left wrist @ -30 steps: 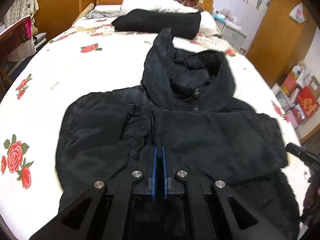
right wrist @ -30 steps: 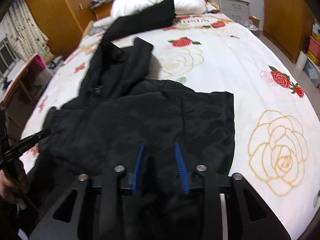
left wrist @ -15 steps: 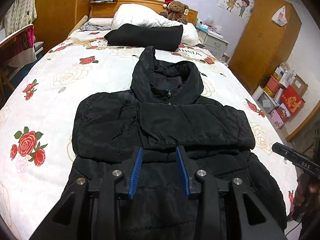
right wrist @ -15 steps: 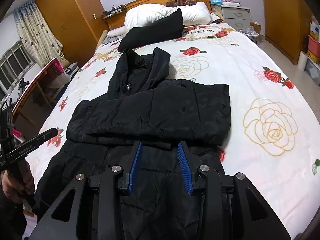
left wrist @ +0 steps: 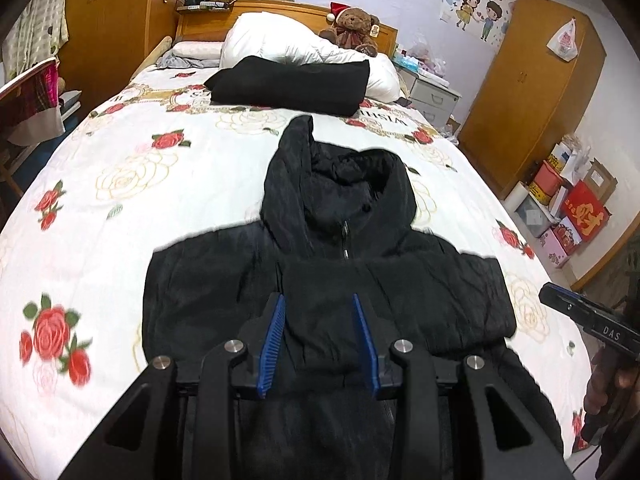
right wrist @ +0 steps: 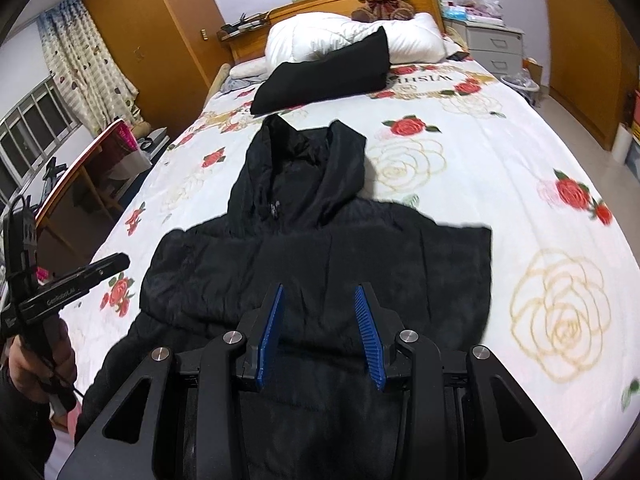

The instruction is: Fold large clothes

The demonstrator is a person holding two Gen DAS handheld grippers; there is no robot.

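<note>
Nearest, the left gripper (left wrist: 319,338) and right gripper (right wrist: 320,334) both hover with blue jaws partly apart and nothing between them. Just below and ahead lies the black hooded jacket (left wrist: 328,292) on the floral bed (left wrist: 120,184); its sleeves look folded across the chest, so the lengthwise folds and hood (left wrist: 340,184) remain. Farther off, a folded black garment (left wrist: 292,86) rests against the pillows.

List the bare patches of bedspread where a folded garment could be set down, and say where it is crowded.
Free: bedspread right of the black jacket; the strip on its left; a band between its hood and the folded black garment. Crowded: the headboard end with pillows and teddy bear.
</note>
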